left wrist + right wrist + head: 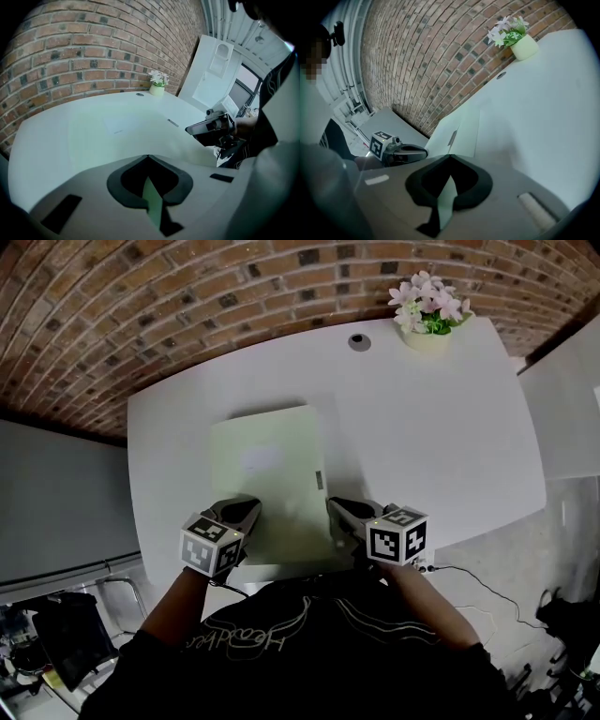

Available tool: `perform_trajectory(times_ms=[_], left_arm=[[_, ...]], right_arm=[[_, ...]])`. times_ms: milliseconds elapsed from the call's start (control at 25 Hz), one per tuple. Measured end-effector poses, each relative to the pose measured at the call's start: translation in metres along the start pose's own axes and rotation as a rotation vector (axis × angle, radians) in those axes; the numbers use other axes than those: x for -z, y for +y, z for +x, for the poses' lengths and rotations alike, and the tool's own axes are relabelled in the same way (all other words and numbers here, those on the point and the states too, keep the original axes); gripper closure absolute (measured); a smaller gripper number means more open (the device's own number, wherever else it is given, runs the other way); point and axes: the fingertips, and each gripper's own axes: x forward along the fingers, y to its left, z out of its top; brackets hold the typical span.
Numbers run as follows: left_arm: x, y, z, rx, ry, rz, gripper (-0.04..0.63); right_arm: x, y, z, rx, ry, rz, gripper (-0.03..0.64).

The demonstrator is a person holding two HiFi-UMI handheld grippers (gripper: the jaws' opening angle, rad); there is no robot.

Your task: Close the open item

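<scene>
A pale green case (272, 465) lies flat in the middle of the white table (450, 427), reaching toward the 6 o'clock edge nearest the person. Its top cover lies level, and a small grey tab (320, 480) sits on its 3 o'clock edge.

The left gripper (246, 507) sits over the case's 7 o'clock corner and the right gripper (339, 505) over its 5 o'clock corner, both pointing toward 12 o'clock. In its own view, each gripper's jaws are pressed together at the tips, and a thin pale green sliver shows in the slit behind the tips (whether that is the case's surface seen through the slit or something pinched, I cannot tell). Each gripper also appears in the other's view, low and close to the case's near end.

At the table's 1 o'clock corner stands a small pot of pink and white flowers (427, 337), with a round grey grommet (359, 341) just beside it at 12 o'clock. A brick wall (187, 296) runs behind the table.
</scene>
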Motion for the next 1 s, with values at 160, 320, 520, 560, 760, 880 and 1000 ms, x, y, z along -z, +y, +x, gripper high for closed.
perform_trajectory(times_ms=[160,320,520,560,760,880,1000], left_arm=[[0.0019,0.0014,0.0006,0.012,0.018,-0.019,0.594],[0.0007,0.0012,0.0013,0.021,0.021,-0.029,0.594],[0.0010,0.0018,0.0012,-0.002,0.017,-0.025,0.594],[0.0005,0.0017,0.0012,-0.007,0.013,-0.022,0.594],[0.0010,0.0034,0.0023,-0.017,0.007,-0.036,0.594],[-0.0006,0.0034,0.0020,0.031,0.024,-0.124,0.594],[-0.0025,0.0037,0.0002,0.038,0.018,-0.178,0.594]], right_arm=[[0.0009,0.0012,0.0014,-0.036,0.051,-0.023,0.614],[0.0010,0.0023,0.0022,-0.073,0.096,-0.046,0.614],[0.0012,0.0034,0.0030,-0.092,0.125,-0.060,0.614],[0.0008,0.0034,0.0030,-0.096,0.128,-0.059,0.614],[0.0003,0.0025,0.0045,-0.105,0.132,-0.062,0.614],[0.0010,0.0006,0.0040,-0.090,0.136,-0.060,0.614],[0.0014,0.0015,0.0042,-0.079,0.157,-0.075,0.614]])
